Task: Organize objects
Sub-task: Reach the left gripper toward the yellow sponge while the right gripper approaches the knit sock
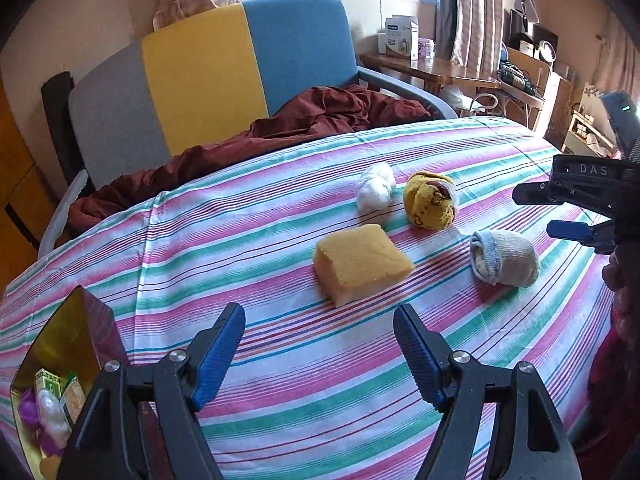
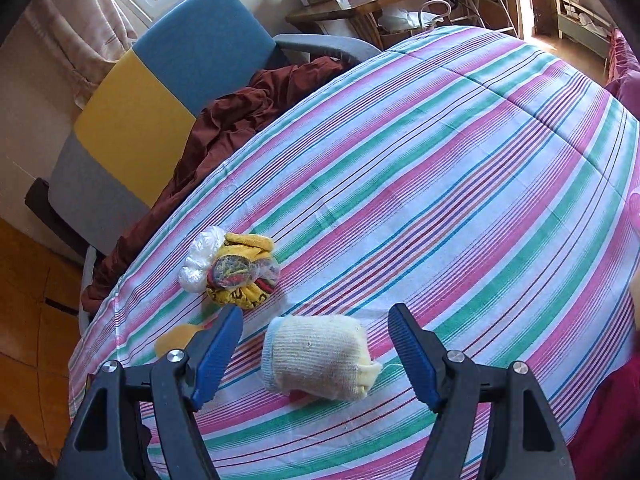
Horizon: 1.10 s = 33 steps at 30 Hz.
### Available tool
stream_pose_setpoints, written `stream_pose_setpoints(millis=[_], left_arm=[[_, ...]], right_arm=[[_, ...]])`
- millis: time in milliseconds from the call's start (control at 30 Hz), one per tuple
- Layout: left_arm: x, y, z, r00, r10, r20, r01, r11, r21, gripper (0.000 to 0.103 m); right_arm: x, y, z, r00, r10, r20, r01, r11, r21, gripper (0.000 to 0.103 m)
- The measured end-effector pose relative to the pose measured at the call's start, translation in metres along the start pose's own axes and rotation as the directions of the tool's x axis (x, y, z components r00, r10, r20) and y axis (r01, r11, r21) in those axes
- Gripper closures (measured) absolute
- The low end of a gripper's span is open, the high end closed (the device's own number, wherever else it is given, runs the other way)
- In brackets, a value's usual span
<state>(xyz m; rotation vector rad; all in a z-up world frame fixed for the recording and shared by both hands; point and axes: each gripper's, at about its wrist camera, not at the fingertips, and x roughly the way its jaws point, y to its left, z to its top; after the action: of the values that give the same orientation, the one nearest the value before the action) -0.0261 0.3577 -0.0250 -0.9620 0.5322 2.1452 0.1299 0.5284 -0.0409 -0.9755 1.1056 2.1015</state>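
Two spread hand-held grippers over a striped bed, rolled sock next in line

The risk, as I judge it, lies with the right hand-held gripper (image 2: 316, 356): its jaws stand spread and empty, and the rolled sock (image 2: 318, 358) is soft and rounded, so closing off-centre could squash it sideways, unroll it, or snag the striped bedsheet (image 2: 460, 168) beneath. Taking the sock as landmark: in the right wrist view it lies on the sheet between and just ahead of the blue pads, not touched by either; the yellow bundle (image 1: 430, 205) and white bag (image 1: 375, 192) sit beyond it, the yellow sponge (image 1: 362, 264) beside it. The left hand-held gripper (image 1: 320, 352), also spread and holding nothing, hovers nearer the sponge, with a box (image 1: 60, 360) of collected items at its side.
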Motion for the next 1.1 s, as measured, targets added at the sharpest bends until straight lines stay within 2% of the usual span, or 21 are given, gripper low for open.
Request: stream_pose_setpoints(millis=[233,500,733,833,900,967,1000,1100], left_arm=[[0.021,-0.011,0.012,0.999,-0.029,-0.032,0.029,1.000,-0.003,0.020],[0.052,0.003,0.027,0.991,-0.103,-0.089,0.090,0.986,-0.143,0.020],[0.066,-0.003,0.040,0.991,-0.100,-0.084,0.087,0.985,-0.148,0.018],[0.081,-0.010,0.045,0.990,-0.097,-0.102,0.081,0.986,-0.145,0.018],[0.096,-0.012,0.047,0.989,-0.072,-0.130,0.052,0.988,-0.147,0.018],[0.108,-0.008,0.046,0.986,-0.084,-0.144,0.059,0.984,-0.165,0.023],[0.113,-0.006,0.044,0.983,-0.105,-0.152,0.077,0.981,-0.178,0.033],[0.109,-0.002,0.036,0.983,-0.139,-0.122,0.114,0.975,-0.191,0.039]], right_arm=[[0.001,0.000,0.001,1.000,0.023,-0.008,-0.023,1.000,0.012,0.027],[0.002,-0.003,0.003,1.000,0.028,-0.010,-0.028,0.999,0.029,0.027],[0.004,-0.002,0.003,1.000,0.027,-0.015,-0.026,0.999,0.028,0.027],[0.005,-0.001,0.003,1.000,0.021,-0.016,-0.020,0.999,0.025,0.027],[0.006,-0.001,0.003,1.000,0.015,-0.016,-0.014,1.000,0.021,0.027],[0.007,-0.001,0.003,1.000,-0.001,-0.015,0.001,1.000,0.015,0.027],[0.008,-0.001,0.003,1.000,-0.008,-0.016,0.008,1.000,0.014,0.027],[0.013,-0.002,0.004,0.999,-0.018,-0.027,0.019,1.000,0.014,0.027]])
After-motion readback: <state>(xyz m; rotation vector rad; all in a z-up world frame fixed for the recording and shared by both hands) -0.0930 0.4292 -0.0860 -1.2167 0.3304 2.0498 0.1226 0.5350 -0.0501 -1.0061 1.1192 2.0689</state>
